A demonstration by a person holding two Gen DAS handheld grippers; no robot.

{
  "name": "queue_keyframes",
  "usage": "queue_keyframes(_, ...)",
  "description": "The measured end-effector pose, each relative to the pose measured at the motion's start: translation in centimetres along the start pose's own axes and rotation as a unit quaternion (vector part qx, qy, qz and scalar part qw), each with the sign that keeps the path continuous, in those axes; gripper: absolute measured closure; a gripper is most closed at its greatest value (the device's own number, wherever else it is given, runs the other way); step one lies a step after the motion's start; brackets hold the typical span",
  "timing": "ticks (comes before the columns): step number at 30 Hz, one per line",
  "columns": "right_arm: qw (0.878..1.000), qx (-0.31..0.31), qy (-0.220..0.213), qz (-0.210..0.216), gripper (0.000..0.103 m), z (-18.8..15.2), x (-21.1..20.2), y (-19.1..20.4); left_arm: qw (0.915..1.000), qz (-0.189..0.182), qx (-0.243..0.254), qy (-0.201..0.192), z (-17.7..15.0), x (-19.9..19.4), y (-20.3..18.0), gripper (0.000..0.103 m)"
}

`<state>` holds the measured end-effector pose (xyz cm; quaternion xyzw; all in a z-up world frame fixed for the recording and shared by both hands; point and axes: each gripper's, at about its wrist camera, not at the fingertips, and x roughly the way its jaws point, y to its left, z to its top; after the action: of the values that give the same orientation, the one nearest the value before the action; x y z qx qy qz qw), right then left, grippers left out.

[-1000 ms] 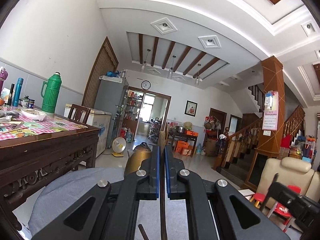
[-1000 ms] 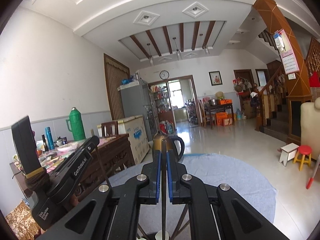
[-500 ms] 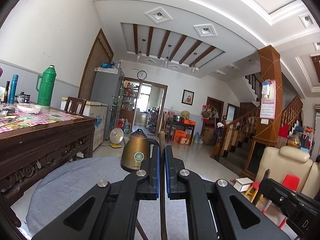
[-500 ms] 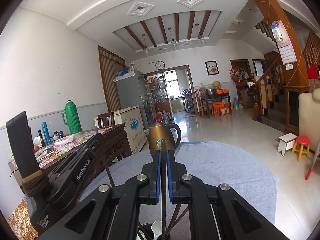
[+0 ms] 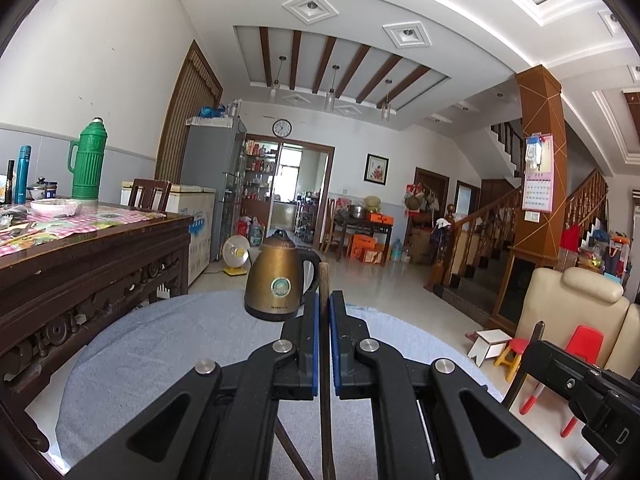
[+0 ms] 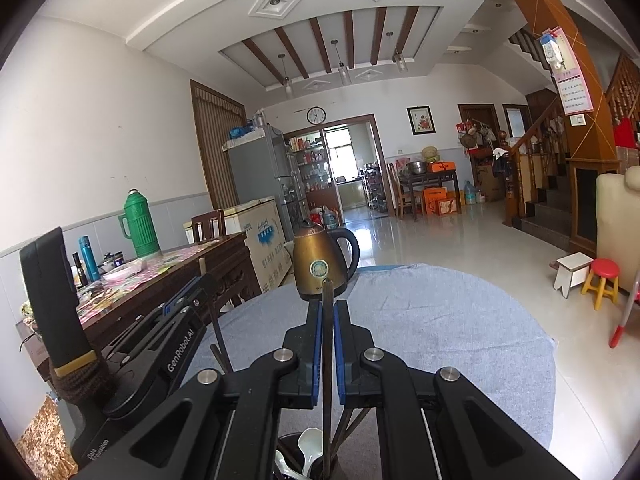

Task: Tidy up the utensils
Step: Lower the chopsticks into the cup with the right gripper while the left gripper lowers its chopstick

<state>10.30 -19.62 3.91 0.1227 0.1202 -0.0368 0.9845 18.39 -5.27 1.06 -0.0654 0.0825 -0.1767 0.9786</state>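
My left gripper is shut on a dark wooden chopstick that stands upright between its blue pads. My right gripper is shut on another dark chopstick, whose lower end reaches down into a dark utensil holder at the bottom edge. The holder has white spoons and more chopsticks in it. The left gripper shows in the right wrist view, at left, with its chopstick. The right gripper body shows at the lower right of the left wrist view.
A round table with a grey-blue cloth lies under both grippers. A bronze electric kettle stands at its far edge. A dark wooden table with a green thermos is at left. A cream armchair and small stools are at right.
Both views have tilted downward: the kettle and cloth now show fully. The utensil holder with spoons has come into the right wrist view. Both grippers stay shut on their chopsticks.
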Motion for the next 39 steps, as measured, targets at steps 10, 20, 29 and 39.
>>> queue_keyframes(10, 1.000, -0.004, 0.020, 0.001, 0.096, -0.7, 0.9, 0.3, 0.9998, 0.002, -0.002, 0.022, -0.7, 0.7, 0.4, 0.098)
queue_keyframes(20, 0.999, -0.002, 0.042, 0.004, 0.096, -1.5, 1.7, 0.4, 0.9989, 0.005, -0.006, 0.045, -1.3, 1.2, 0.7, 0.097)
queue_keyframes(29, 0.998, -0.002, 0.055, 0.007, 0.096, -1.6, 2.1, 0.8, 0.9982, 0.007, -0.006, 0.059, -1.8, 1.5, 1.0, 0.097)
queue_keyframes(39, 0.998, -0.004, 0.067, 0.010, 0.096, -1.8, 2.6, 1.3, 0.9972, 0.017, -0.005, 0.073, -2.1, 1.6, 1.5, 0.096)
